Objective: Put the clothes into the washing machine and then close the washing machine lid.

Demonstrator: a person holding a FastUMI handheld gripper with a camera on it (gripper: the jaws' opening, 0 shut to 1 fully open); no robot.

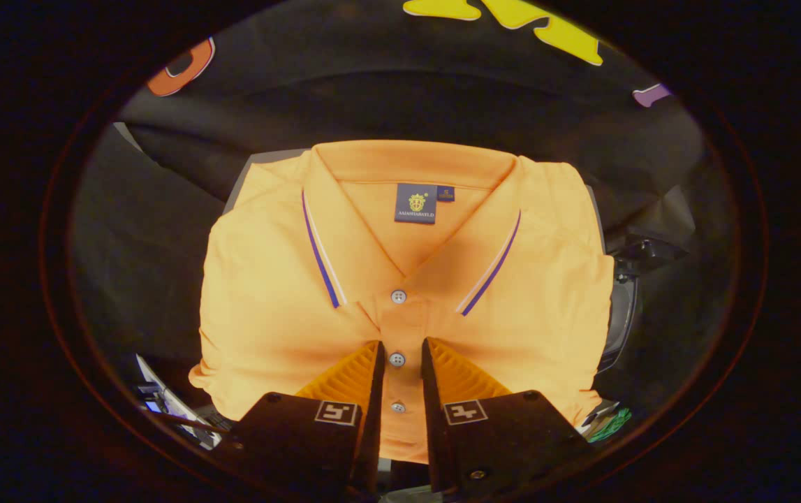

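- Gripping the folded orange shirt [407,279] comes first; it lies flat just ahead of the tool [400,363].
- Fingers stand narrow, straddling the button strip (contact unclear).
- Pinch several layers, so nothing unfolds on lifting.

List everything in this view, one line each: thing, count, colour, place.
Polo shirt: one, orange with blue-and-white collar stripes, folded, ahead of and between the fingers.
Placket buttons: three, pale, in a row down the shirt's front, the nearer two between the fingers.
Neck label: one, dark blue, inside the collar.
Dark object: one, black, beside the shirt; what it is cannot be told.
Tongs: one pair, fingers close together astride the placket; grip unclear.
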